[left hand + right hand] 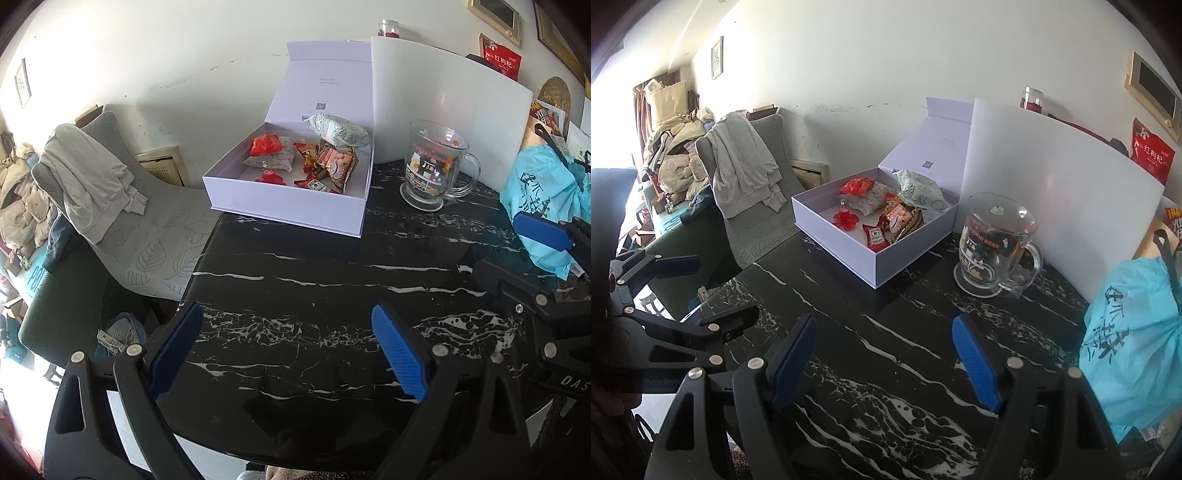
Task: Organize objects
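Note:
An open white box (pixel 288 201) (pixel 849 254) with its lid raised stands at the far side of the black marble table (pixel 314 280) (pixel 886 354). It holds several snack packets (pixel 334 162) (pixel 903 218). A clear printed glass mug (pixel 432 166) (pixel 993 243) stands to the right of the box. My left gripper (pixel 288 350) is open and empty above the near table. My right gripper (pixel 884 354) is open and empty too. The right gripper also shows at the right edge of the left wrist view (pixel 517 258); the left gripper shows at the left of the right wrist view (pixel 713 291).
A white board (pixel 443 110) (pixel 1052 177) stands behind the mug. A blue plastic bag (pixel 543 206) (pixel 1134 350) sits at the table's right. A grey chair with draped clothing (pixel 92 184) (pixel 746 170) stands left of the table.

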The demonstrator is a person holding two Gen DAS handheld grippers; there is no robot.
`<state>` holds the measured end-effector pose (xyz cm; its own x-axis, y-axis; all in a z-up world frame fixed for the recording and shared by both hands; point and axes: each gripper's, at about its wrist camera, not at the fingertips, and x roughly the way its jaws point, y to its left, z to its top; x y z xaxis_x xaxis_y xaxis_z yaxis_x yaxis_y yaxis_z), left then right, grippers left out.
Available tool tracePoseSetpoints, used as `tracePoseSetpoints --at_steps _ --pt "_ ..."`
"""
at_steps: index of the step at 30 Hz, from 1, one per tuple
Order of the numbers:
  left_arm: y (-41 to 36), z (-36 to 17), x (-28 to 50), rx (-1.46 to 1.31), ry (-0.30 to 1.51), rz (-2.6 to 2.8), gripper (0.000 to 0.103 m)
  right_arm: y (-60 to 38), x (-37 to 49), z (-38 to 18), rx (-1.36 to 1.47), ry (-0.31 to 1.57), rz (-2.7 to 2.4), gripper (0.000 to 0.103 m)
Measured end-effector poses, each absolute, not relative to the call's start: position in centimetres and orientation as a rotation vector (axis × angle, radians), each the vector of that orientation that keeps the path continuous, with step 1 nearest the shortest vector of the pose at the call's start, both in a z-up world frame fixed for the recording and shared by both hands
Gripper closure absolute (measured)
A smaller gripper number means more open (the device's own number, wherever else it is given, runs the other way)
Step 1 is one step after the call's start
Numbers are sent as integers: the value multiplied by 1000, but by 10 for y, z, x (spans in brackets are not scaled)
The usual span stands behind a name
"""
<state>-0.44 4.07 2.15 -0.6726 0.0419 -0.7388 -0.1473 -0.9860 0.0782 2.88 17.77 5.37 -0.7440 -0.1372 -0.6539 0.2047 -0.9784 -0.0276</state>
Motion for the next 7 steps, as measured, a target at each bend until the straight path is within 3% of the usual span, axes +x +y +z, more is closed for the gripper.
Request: tracePoseSetpoints --at_steps 7 --pt "51 17 -4 -1200 203 2755 10 186 30 46 1059 121 -2776 26"
